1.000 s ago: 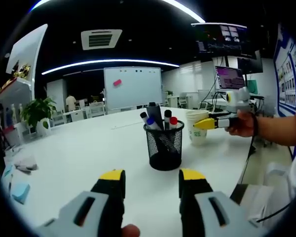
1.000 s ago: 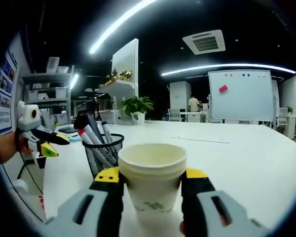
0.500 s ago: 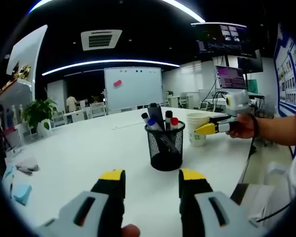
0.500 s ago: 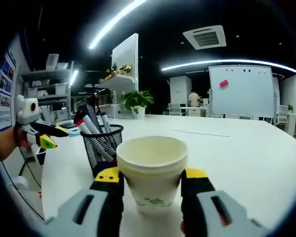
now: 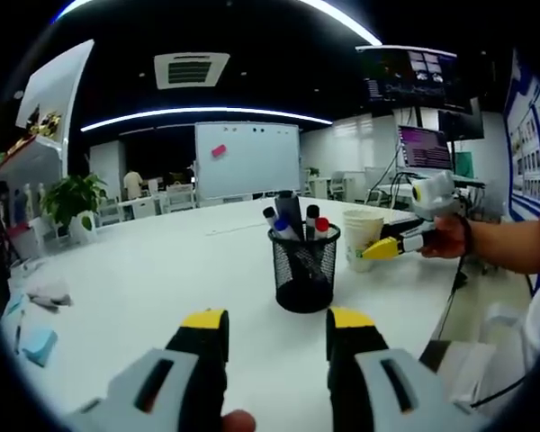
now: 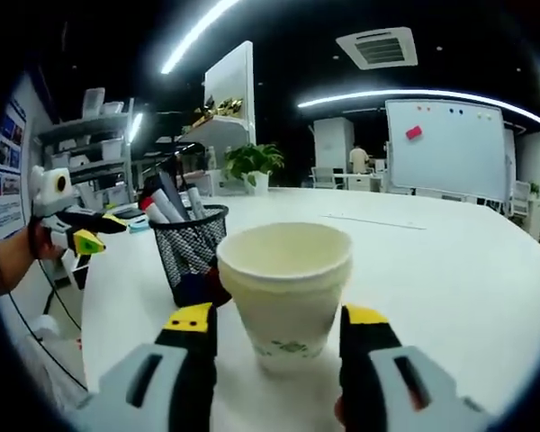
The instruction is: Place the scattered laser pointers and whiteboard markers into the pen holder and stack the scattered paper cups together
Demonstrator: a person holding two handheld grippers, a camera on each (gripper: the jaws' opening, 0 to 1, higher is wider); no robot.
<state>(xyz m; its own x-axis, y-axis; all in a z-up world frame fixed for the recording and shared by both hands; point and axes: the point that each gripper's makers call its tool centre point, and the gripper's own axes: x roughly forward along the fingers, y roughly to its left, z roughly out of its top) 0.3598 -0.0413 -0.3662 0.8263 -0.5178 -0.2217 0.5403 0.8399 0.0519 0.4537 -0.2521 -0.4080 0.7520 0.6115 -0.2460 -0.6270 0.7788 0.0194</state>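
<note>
- Table [image 5: 153, 279]: broad and white. A whiteboard [image 5: 246, 160] stands well behind it, and a potted plant [image 5: 70, 200] sits off to one side.
- Pen holder [image 5: 303, 267]: black mesh, upright on the table ahead of the left tool. Markers [image 5: 292, 219] stand in it with caps up, one red-capped. In the right gripper view the same holder sits just beside the cup, apparently a little behind it.
- Paper cups [image 6: 285, 292]: a white stack, upright on the table, with at least two rims nested at the lip. In the left gripper view it stands just beside the pen holder.
- Right tool [image 6: 277, 317]: jaws spread, one on each side of the cup stack with a slim gap showing on both sides; not clamped on it as far as the angle shows. From the left gripper view its yellow tips sit at the cup wall, a hand [image 5: 445, 239] behind it.
- Left tool [image 5: 278, 319]: jaws parted over bare table, holding nothing, well short of the pen holder.
</note>
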